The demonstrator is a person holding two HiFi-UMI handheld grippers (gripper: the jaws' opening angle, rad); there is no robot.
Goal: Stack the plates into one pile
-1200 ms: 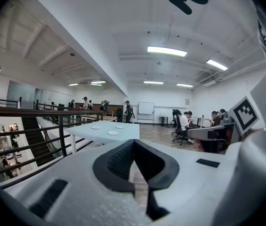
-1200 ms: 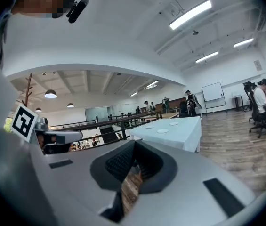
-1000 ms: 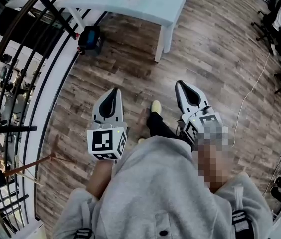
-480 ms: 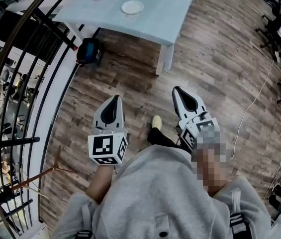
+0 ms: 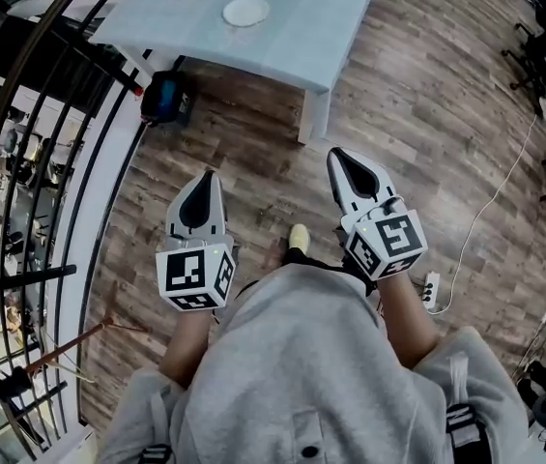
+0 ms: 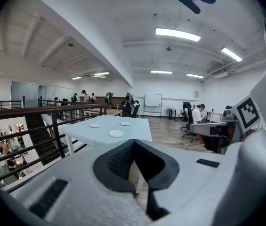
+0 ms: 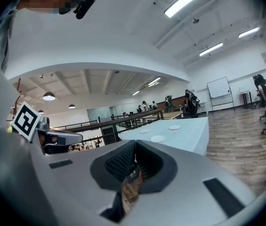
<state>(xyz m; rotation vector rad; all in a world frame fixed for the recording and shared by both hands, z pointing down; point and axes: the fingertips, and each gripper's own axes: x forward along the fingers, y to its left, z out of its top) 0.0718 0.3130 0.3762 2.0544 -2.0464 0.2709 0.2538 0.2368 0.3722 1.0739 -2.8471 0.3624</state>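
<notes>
Well short of the pale worktop (image 5: 301, 27), both tools are clenched and empty.
Left tool (image 5: 202, 177) and right tool (image 5: 336, 156) hang side by side over the wood floor (image 5: 427, 114); three round plates (image 6: 116, 133) lie apart on the worktop ahead, none stacked.

Three white plates (image 6: 116, 133) (image 6: 95, 125) (image 6: 124, 123) on one pale table (image 5: 321, 8); two tools: left tool (image 5: 209, 180) and right tool (image 5: 338, 159).
</notes>
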